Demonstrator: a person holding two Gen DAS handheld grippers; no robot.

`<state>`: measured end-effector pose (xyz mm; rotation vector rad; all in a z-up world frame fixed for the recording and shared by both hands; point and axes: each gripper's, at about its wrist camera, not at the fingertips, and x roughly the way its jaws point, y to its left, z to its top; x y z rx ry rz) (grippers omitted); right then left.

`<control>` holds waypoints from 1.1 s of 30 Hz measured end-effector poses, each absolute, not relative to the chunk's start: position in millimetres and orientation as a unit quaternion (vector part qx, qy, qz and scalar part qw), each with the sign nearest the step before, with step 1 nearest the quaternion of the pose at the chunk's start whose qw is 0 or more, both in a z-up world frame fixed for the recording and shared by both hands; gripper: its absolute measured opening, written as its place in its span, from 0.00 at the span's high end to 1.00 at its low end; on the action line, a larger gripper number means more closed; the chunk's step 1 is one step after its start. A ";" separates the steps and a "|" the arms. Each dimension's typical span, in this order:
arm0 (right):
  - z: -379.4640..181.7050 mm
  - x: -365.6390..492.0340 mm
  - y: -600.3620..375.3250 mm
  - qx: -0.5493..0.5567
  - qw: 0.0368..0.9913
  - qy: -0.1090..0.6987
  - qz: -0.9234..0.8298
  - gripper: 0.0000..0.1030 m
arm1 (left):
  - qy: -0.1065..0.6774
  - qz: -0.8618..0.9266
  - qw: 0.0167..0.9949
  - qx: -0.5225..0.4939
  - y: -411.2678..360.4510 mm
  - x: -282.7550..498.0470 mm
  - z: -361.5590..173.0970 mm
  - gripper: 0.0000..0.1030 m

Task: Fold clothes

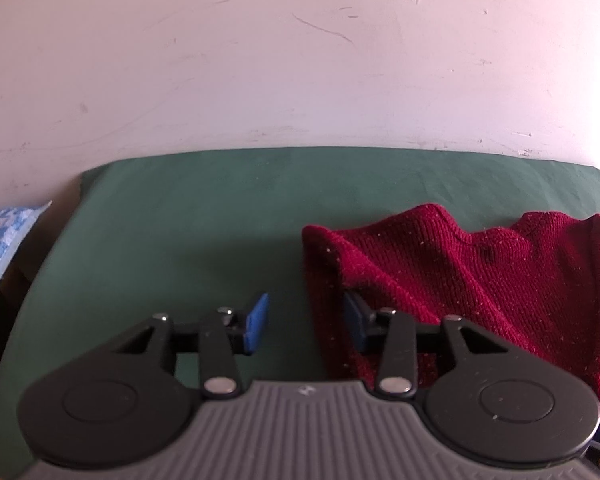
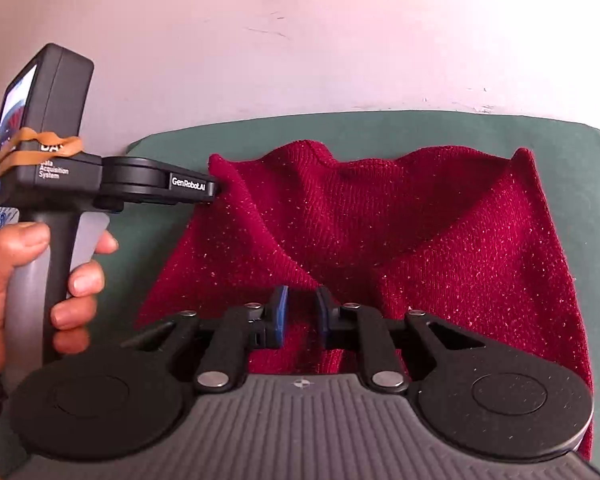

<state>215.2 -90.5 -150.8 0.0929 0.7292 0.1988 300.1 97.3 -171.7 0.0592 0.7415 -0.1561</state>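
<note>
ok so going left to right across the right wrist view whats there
hand on the grey handle → left gripper at the garment's left edge → red knit garment → bare green cloth at the right edge

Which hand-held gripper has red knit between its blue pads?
The right hand-held gripper: its narrow gap is filled by the red sweater. The left hand-held gripper stands wide open at the sweater's edge.

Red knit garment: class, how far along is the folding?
Done: the red knit garment looks folded once, but rumpled, on the green cloth. In hand: the right gripper pinches its near part; the left gripper is open beside it. Left: smoothing, further folds.
</note>
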 end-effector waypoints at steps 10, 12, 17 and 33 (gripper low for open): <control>-142.2 206.8 -98.0 0.073 0.926 0.359 0.091 0.84 | 0.370 -0.071 0.926 0.026 103.0 301.4 -169.0 0.50; -139.1 202.0 -103.4 0.101 0.922 0.361 0.093 0.84 | 0.369 -0.074 0.926 0.029 102.5 298.6 -164.9 0.50; -149.3 207.5 -101.6 0.107 0.908 0.394 0.089 0.86 | 0.367 -0.068 0.926 0.056 95.2 291.1 -163.5 0.50; -117.9 153.3 -131.3 0.152 0.906 0.391 0.065 0.82 | 0.374 -0.082 0.923 0.046 95.9 251.7 -133.1 0.23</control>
